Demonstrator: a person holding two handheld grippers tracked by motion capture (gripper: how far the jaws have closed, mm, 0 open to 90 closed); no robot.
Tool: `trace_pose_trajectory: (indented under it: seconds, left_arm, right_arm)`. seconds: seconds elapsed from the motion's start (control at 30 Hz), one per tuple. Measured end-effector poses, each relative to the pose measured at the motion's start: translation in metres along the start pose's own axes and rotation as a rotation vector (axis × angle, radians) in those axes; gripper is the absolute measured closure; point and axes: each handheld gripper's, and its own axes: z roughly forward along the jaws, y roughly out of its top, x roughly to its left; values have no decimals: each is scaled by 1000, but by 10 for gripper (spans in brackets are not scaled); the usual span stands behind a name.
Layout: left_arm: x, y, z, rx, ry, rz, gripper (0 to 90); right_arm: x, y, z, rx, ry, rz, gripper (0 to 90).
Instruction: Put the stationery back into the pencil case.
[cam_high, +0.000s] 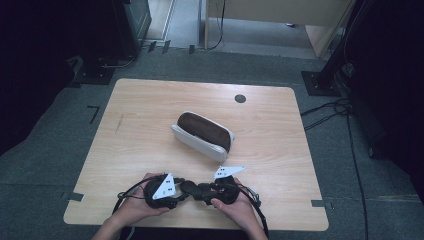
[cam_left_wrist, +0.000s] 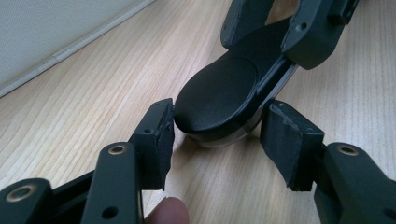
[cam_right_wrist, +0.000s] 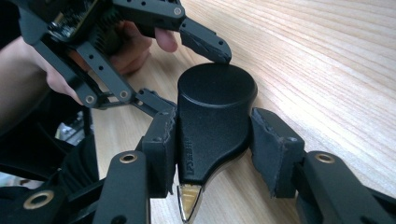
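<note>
A flat black object (cam_right_wrist: 212, 126) is pinched between the right gripper (cam_right_wrist: 212, 149) jaws, near the table's (cam_high: 150, 100) front edge. Its rounded end is flanked by the left gripper's (cam_left_wrist: 217, 135) half-spread jaws; contact cannot be told. A pouch (cam_high: 202, 135) lies beyond.

embossed marking on black handle (cam_right_wrist: 212, 126) side, too small to read

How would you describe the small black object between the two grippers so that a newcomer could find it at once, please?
On the wooden table, look to the near edge, in front of the brown and white pouch. There the left gripper and right gripper meet around a small black object: flat, round-ended, glossy, with a metal tip.
</note>
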Motion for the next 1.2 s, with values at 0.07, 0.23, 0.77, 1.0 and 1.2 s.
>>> trace_pose_trajectory:
  seconds: [0.07,0.23,0.77,1.0,1.2]
  left_arm:
    - [-1,0,0,-1,2,14,471]
    - [-3,0,-1,-6,10,37,485]
    - [-3,0,-3,-14,-19,34,554]
    - [-1,1,-4,-14,-26,6,590]
    - [1,1,-4,-6,-19,-30,622]
  right_arm:
    - [-1,0,0,-4,10,7,526]
    - [-2,0,-1,-4,19,12,526]
    - [4,-1,-4,-22,10,-101,497]
    - [7,-2,-2,-1,-15,-155,494]
    - [9,-5,2,39,-64,-185,536]
